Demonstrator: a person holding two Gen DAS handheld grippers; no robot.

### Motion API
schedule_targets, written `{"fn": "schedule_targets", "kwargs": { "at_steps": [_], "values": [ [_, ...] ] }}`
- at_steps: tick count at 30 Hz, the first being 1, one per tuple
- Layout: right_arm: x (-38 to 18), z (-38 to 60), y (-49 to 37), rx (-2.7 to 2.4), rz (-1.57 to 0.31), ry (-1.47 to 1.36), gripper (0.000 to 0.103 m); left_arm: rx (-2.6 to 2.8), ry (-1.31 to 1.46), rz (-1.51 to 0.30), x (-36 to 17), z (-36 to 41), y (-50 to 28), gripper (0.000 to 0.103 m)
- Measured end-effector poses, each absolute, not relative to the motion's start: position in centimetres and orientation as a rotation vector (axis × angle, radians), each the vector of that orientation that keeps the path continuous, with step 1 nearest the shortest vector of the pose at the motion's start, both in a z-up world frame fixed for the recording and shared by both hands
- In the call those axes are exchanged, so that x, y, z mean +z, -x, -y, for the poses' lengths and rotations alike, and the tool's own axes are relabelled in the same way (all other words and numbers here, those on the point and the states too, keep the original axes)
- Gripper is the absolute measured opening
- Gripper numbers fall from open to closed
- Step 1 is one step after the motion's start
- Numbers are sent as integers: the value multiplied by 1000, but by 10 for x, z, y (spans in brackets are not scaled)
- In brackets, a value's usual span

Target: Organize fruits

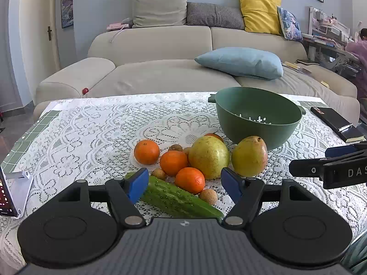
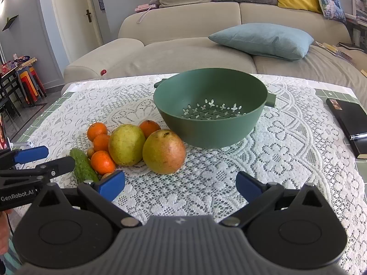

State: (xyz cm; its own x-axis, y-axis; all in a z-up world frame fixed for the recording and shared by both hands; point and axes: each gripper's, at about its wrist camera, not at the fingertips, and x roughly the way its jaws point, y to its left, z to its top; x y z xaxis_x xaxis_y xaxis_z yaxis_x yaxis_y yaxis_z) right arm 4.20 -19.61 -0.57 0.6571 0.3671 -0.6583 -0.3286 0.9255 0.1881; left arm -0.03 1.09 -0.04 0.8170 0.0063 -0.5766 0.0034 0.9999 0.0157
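Note:
A pile of fruit lies on the lace tablecloth: two yellow-green pears (image 1: 209,157) (image 1: 249,156), several oranges (image 1: 146,151), small brown longans (image 1: 207,196) and a green cucumber (image 1: 181,200). An empty green colander bowl (image 1: 258,116) stands behind them. My left gripper (image 1: 184,184) is open just above the cucumber and the front orange (image 1: 190,180). My right gripper (image 2: 180,184) is open and empty, in front of the right pear (image 2: 164,152) and the bowl (image 2: 211,112). The cucumber (image 2: 83,169) lies at its left.
A black notebook with a pen (image 2: 348,126) lies at the table's right edge. A phone on a white stand (image 1: 13,194) is at the left. A sofa with cushions (image 1: 240,61) is behind the table. The other gripper shows at each view's side (image 1: 330,167).

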Motion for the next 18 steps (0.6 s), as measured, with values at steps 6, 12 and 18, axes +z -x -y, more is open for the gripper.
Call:
{"fn": "schedule_targets", "kwargs": {
  "at_steps": [6, 12, 18],
  "values": [
    [-5, 196, -42, 392, -759, -52, 99, -1, -15, -615, 0, -11, 0, 85],
    [-5, 197, -42, 383, -761, -55, 99, -6, -16, -609, 0, -9, 1, 84],
    [-5, 196, -42, 376, -761, -48, 99, -8, -13, -606, 1, -8, 1, 84]
  ]
}}
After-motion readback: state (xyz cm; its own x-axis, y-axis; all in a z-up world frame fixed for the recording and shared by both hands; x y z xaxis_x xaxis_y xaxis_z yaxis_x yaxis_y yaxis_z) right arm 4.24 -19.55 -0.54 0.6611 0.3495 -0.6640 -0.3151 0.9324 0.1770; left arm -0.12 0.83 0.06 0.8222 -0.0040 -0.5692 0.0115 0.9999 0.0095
